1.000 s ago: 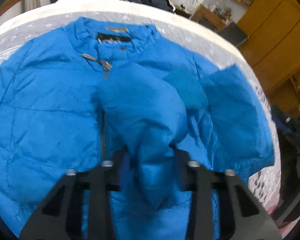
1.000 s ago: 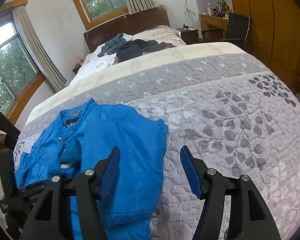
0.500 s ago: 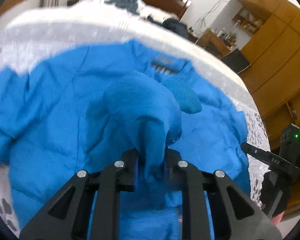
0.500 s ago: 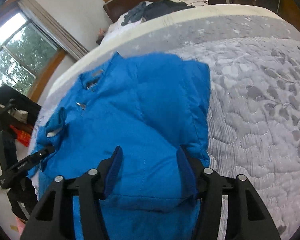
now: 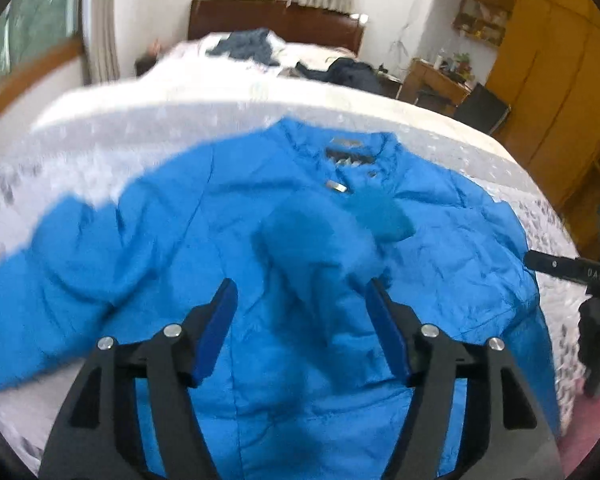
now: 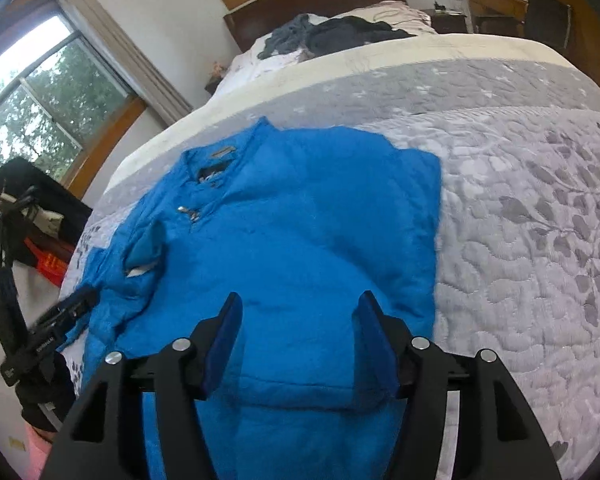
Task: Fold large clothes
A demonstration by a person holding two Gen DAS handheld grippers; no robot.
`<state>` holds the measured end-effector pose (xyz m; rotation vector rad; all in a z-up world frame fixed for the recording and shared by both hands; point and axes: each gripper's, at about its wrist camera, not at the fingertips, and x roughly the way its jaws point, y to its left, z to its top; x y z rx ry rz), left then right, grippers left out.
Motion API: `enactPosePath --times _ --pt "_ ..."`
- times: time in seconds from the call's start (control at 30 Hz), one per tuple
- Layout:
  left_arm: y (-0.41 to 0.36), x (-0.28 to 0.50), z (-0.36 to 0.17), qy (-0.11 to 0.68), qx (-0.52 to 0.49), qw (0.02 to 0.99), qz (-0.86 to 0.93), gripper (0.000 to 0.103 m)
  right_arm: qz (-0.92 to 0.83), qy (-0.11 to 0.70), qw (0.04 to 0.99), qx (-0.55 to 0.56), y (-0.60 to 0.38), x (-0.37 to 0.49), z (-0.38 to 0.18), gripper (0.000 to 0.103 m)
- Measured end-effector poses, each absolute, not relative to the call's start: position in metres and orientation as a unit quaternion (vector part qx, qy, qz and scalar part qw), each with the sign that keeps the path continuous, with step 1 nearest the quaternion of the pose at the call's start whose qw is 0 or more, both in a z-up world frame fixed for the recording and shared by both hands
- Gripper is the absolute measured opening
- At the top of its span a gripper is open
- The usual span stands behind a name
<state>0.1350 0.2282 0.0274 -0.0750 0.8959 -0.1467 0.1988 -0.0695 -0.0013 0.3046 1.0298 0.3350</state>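
Releasing sleeve, left tool now spread over jacket

Blue padded jacket, spread front-up across the centre of the frame on a grey-and-white quilted bedspread; collar toward the top, one sleeve trailing to the left edge, the other sleeve folded over the chest with its darker knit cuff just right of centre. Left gripper, lower centre, jaws spread wide and empty above the jacket, blue pads facing inward. Right gripper, black, partly visible at the right edge; dark clothes heaped at upper centre before a wooden headboard.
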Motion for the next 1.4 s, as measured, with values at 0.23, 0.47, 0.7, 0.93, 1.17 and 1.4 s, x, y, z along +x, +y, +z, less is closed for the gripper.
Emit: enactPosePath --times 0.23,0.47,0.7,0.93,1.17,1.4 --pt "0.165 0.183 0.01 0.457 0.056 0.887 -0.033 0.066 0.162 0.504 0.837 0.139 -0.06 0.201 -0.014 0.061" --pt "0.184 0.194 0.012 0.45 0.011 0.893 -0.025 0.015 0.163 0.507 0.836 0.134 -0.06 0.204 -0.02 0.061" --pt "0.263 0.157 0.038 0.399 -0.095 0.911 -0.046 0.009 0.161 0.507 0.836 0.133 -0.06 0.205 -0.021 0.061" --pt "0.35 0.133 0.007 0.429 -0.195 0.88 -0.056 0.036 0.156 0.507 0.838 0.128 -0.058 0.203 -0.017 0.061" --pt "0.356 0.144 -0.016 0.458 -0.279 0.837 -0.111 0.057 0.165 0.5 0.84 0.128 -0.056 0.197 -0.008 0.061" --pt "0.346 0.174 -0.028 0.459 -0.29 0.836 -0.08 0.019 0.163 0.508 0.836 0.129 -0.057 0.201 -0.016 0.061"
